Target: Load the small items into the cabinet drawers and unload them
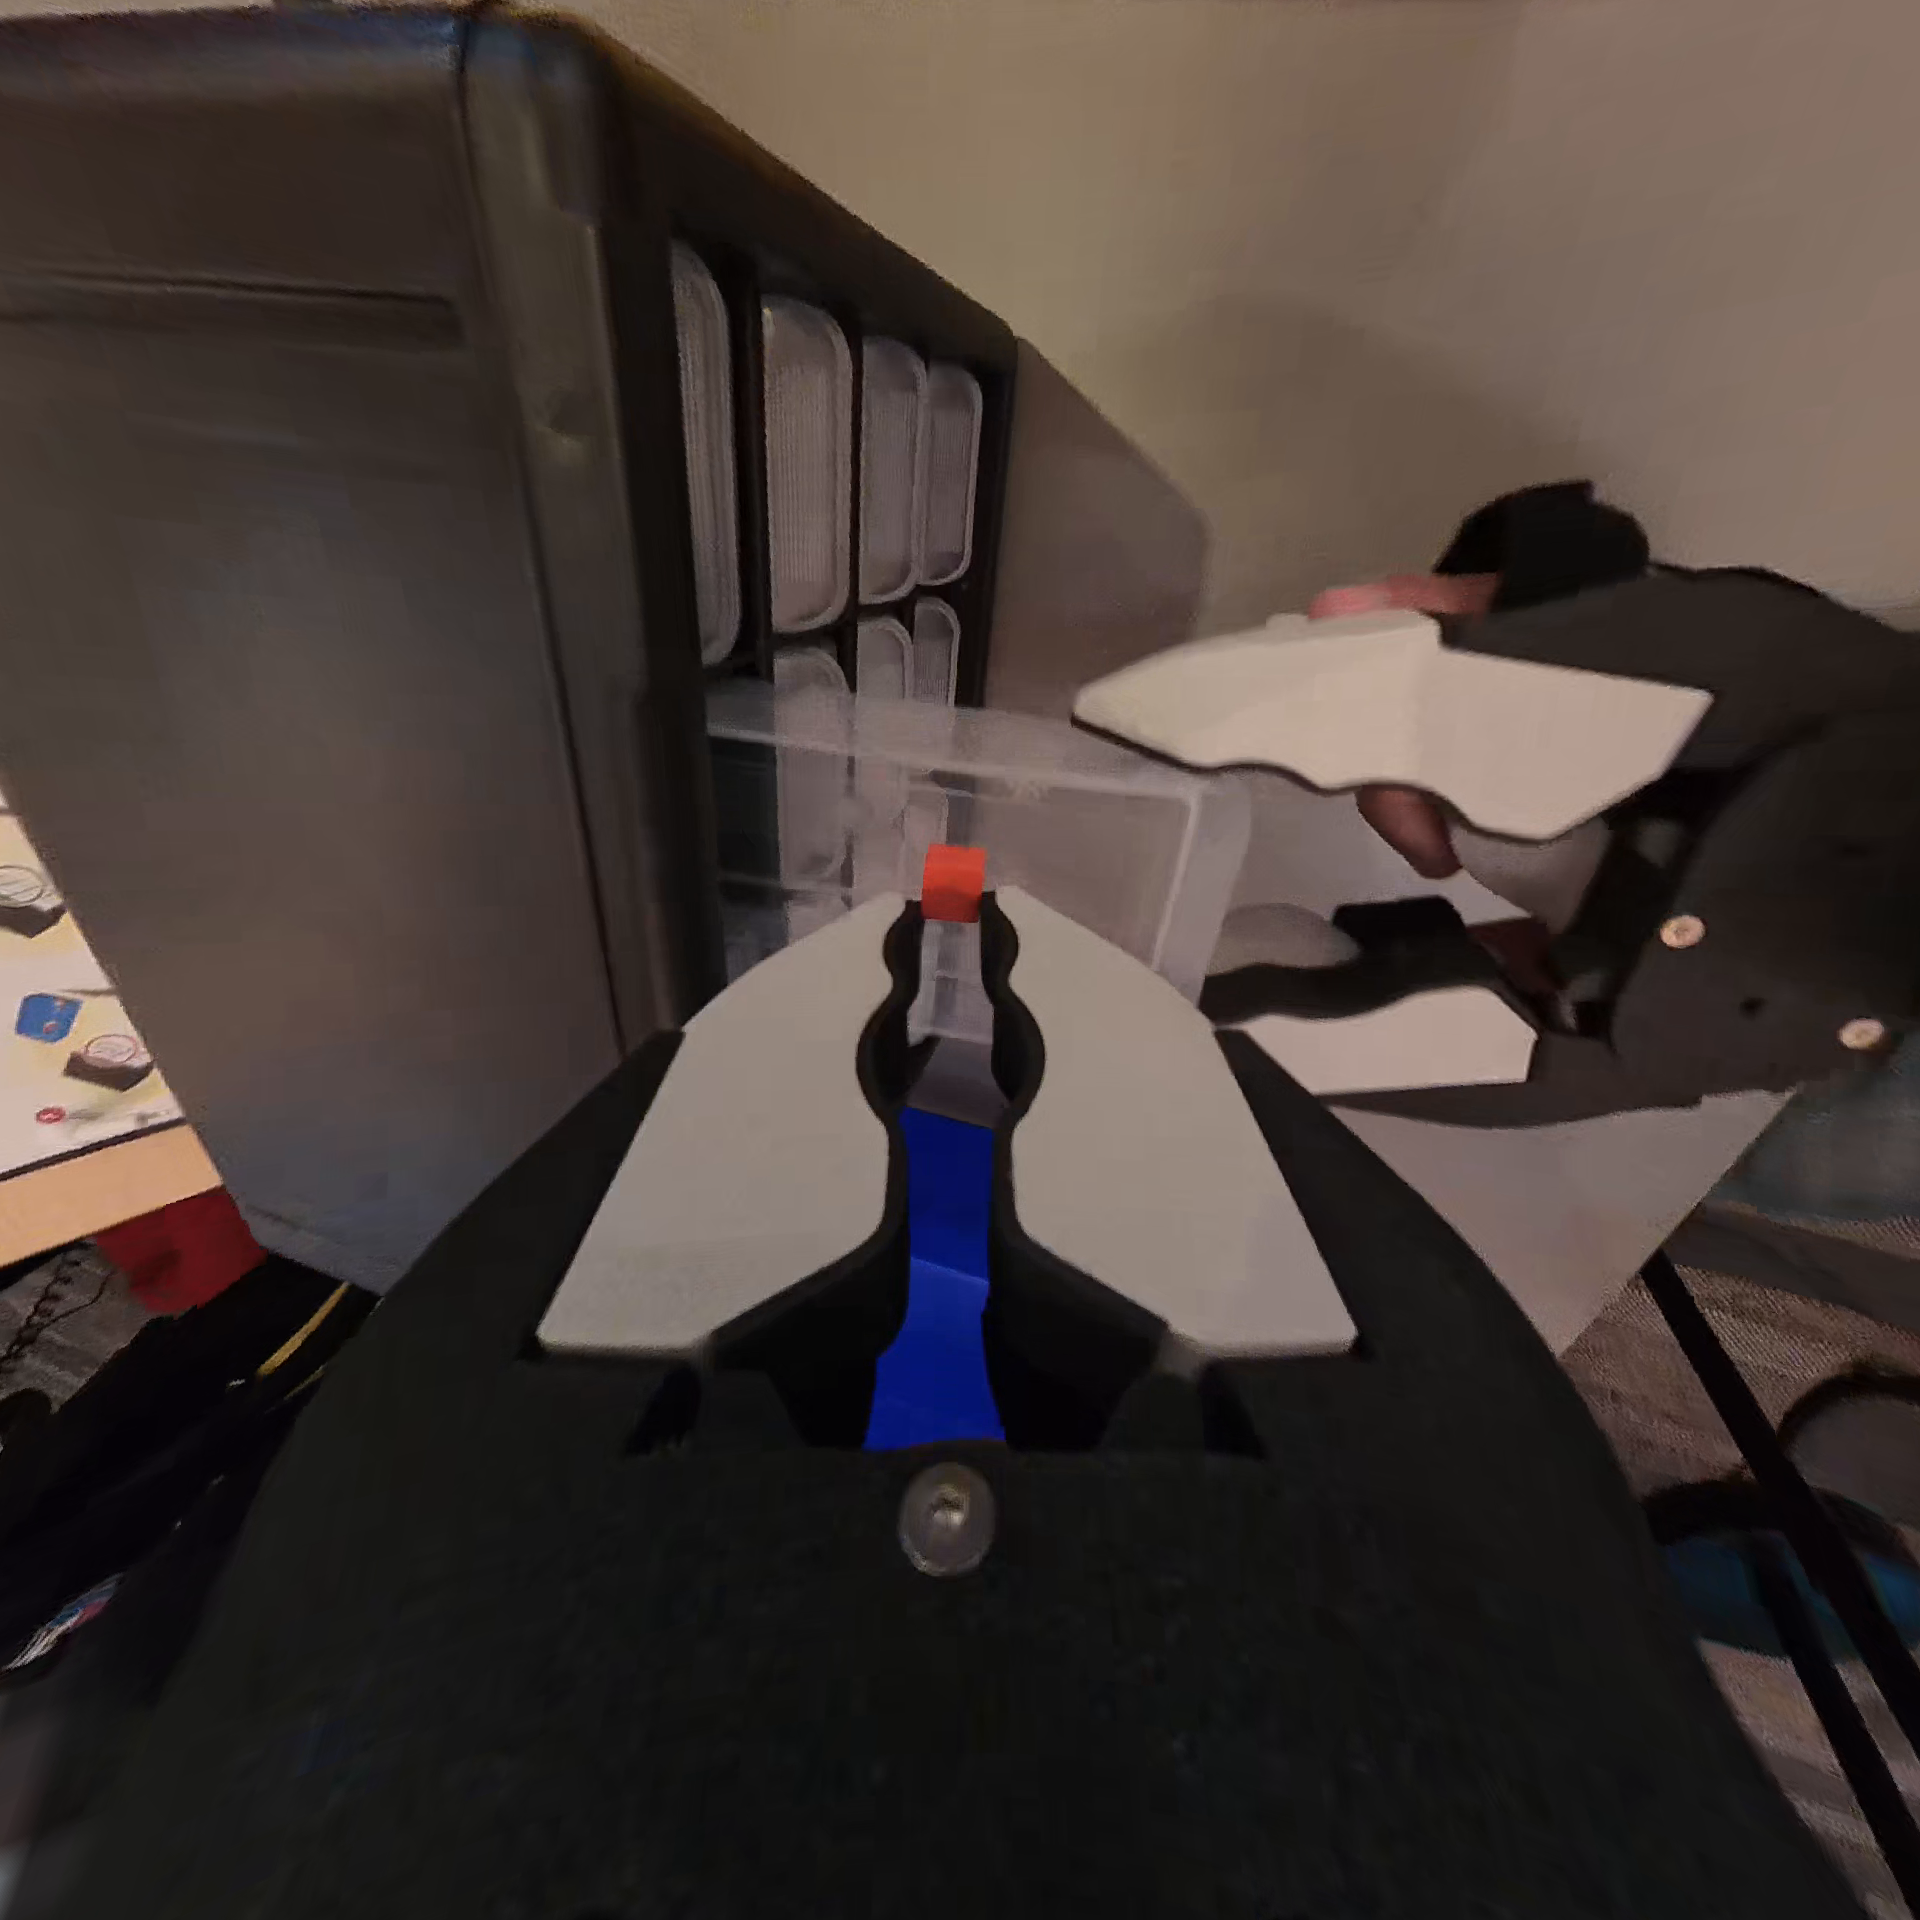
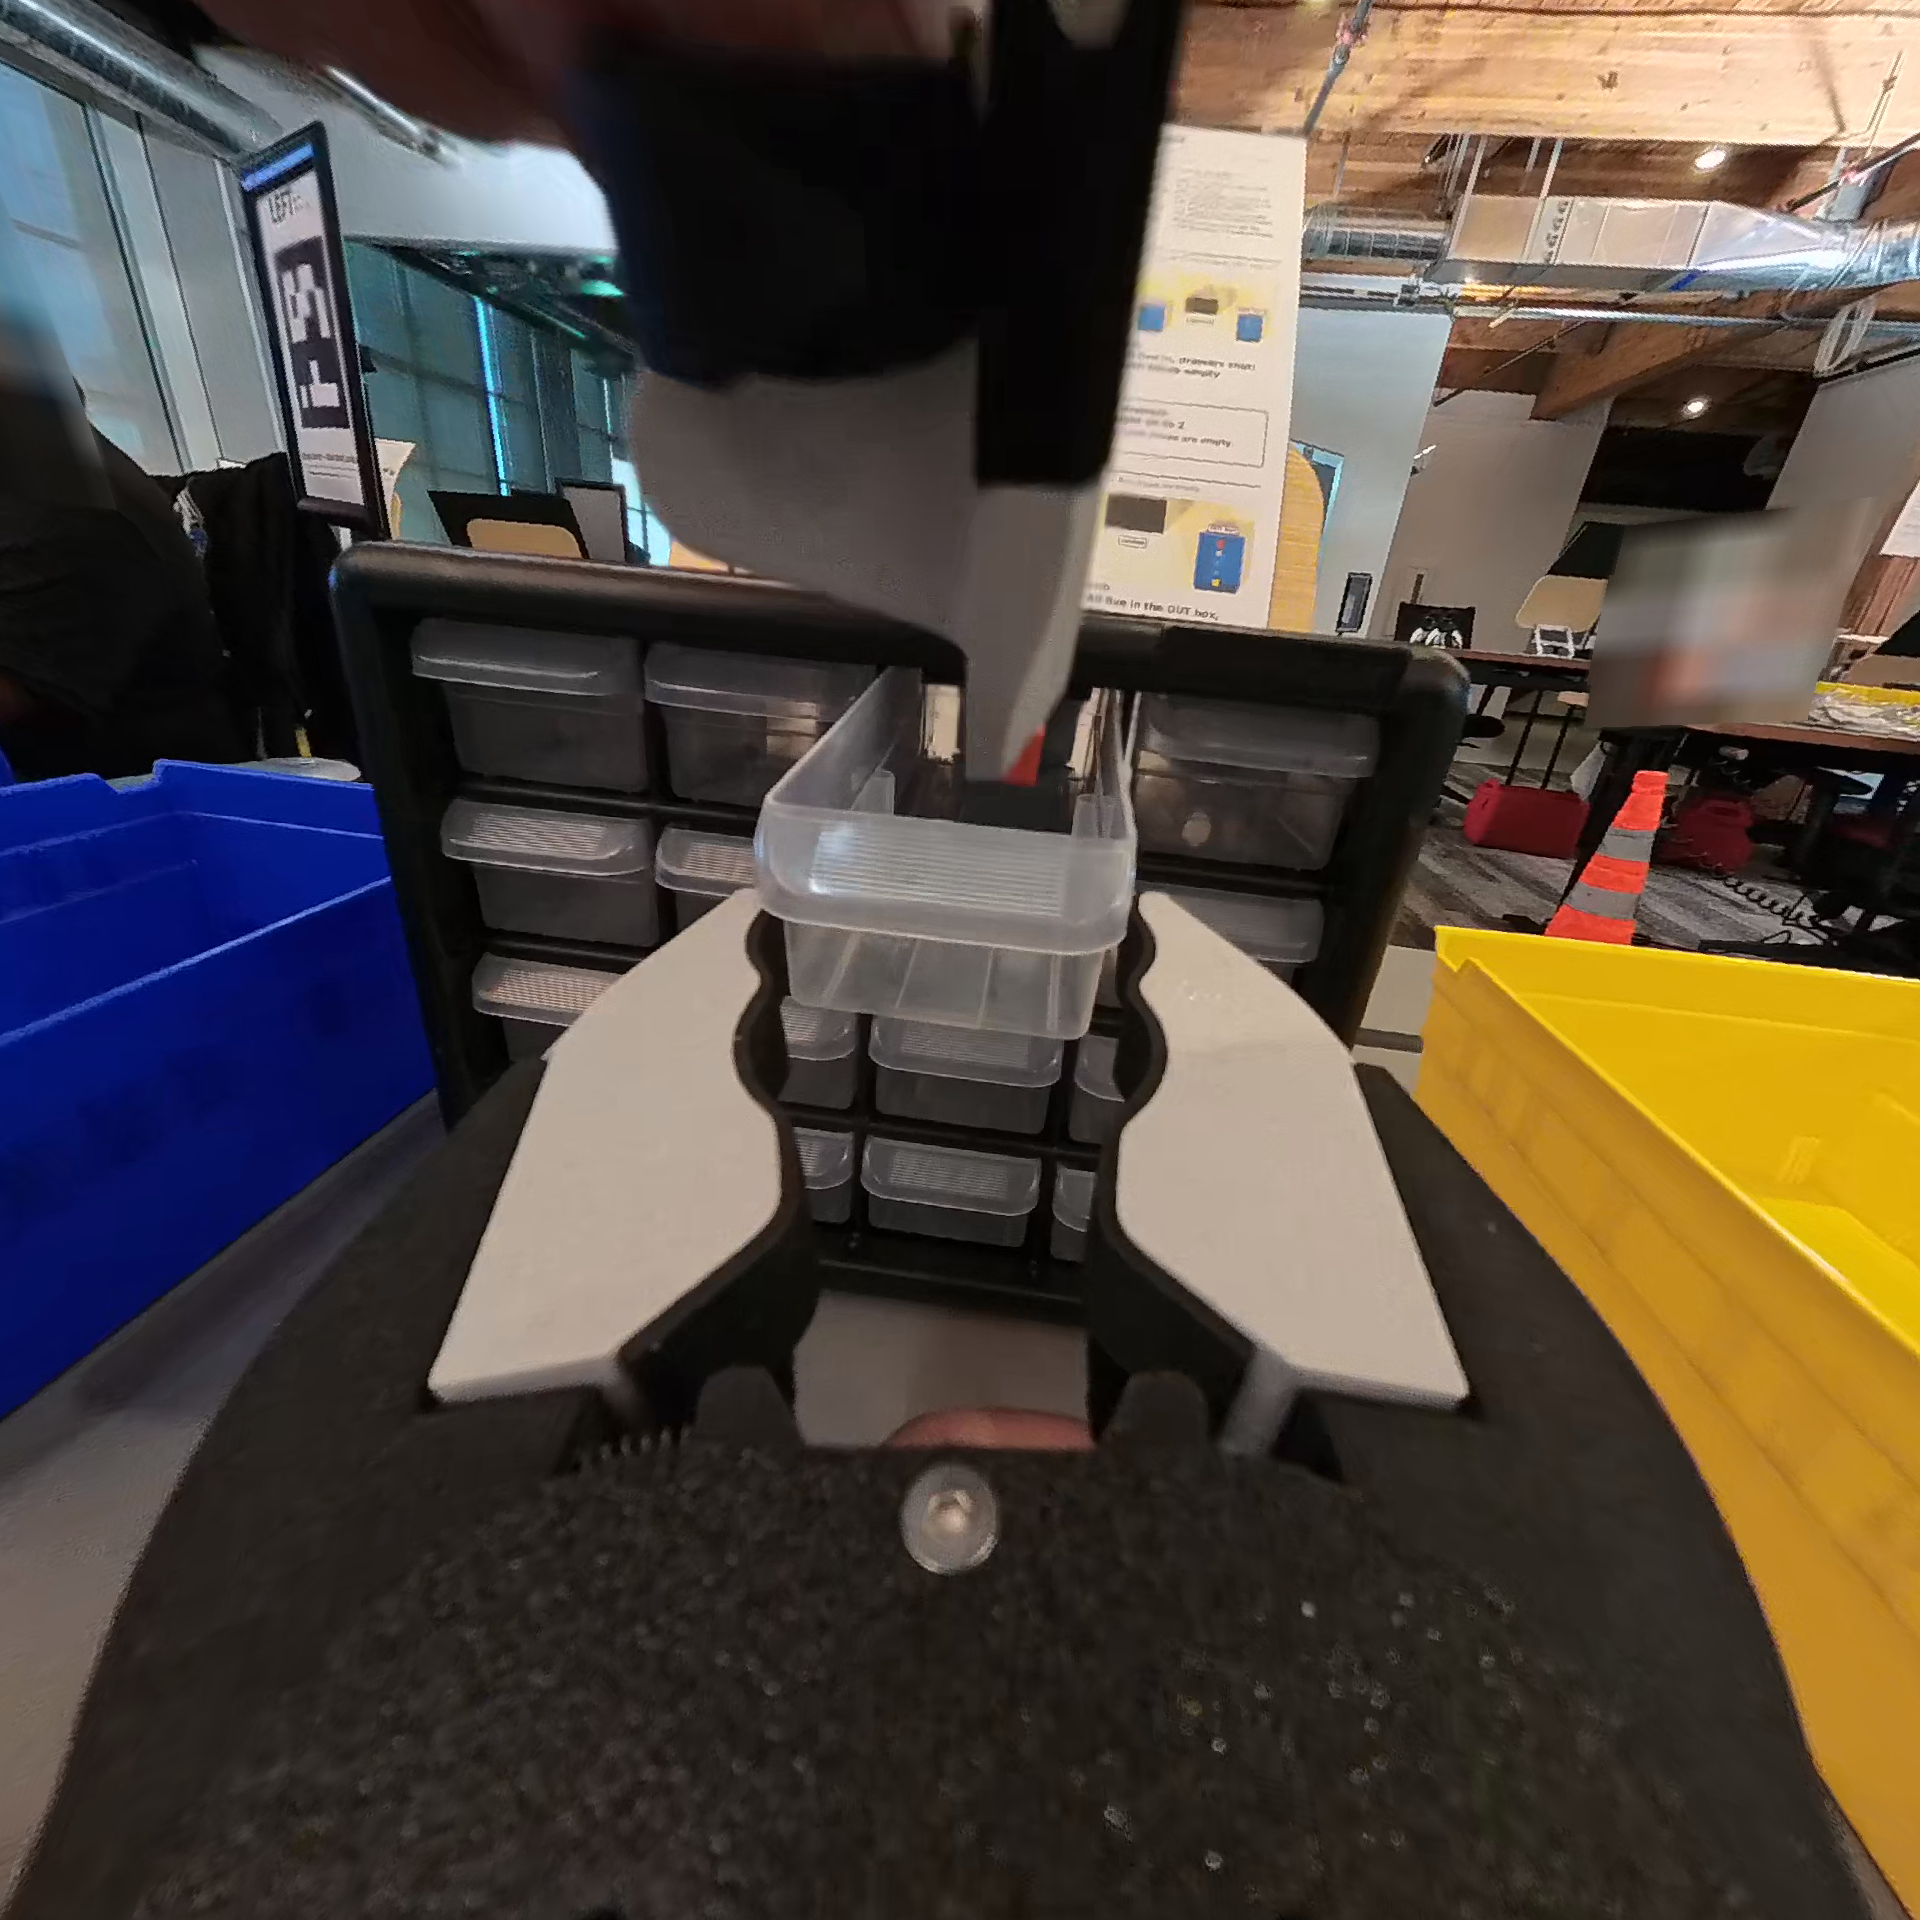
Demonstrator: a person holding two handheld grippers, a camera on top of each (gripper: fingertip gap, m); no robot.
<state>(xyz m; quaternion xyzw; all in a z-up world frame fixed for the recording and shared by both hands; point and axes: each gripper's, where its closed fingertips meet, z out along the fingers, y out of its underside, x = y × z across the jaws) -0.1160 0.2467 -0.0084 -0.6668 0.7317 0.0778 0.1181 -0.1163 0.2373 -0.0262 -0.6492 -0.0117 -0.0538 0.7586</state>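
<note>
The left tool (image 1: 954, 914) is pinched shut on a small red block (image 1: 954, 881), holding it by its lower part so the top stands proud of the tips — a grip that looks chosen for dropping the block cleanly into something narrow. That something is the clear drawer (image 2: 940, 894), pulled well out of the upper row of the black cabinet (image 2: 395, 831), and from the right wrist view the left tool comes down from above with its tip and the red block already inside the drawer's walls, near the back. The right tool (image 2: 945, 977) has its jaws spread wide either side of the drawer's front; I cannot tell whether the pads actually touch the plastic, so I judge it is steadying or waiting to push rather than gripping. The drawer is slim, so the left tool has little play sideways between the walls, and the cabinet's top edge sits just behind it — straight up looks like the freest way out. A blue bin (image 2: 187, 987) stands to the left of the cabinet and a yellow bin (image 2: 1683, 1122) to the right on the tabletop (image 2: 156, 1475), boxing in both flanks, though the drawer's path straight back into its slot looks unobstructed once the left tool lifts clear.
</note>
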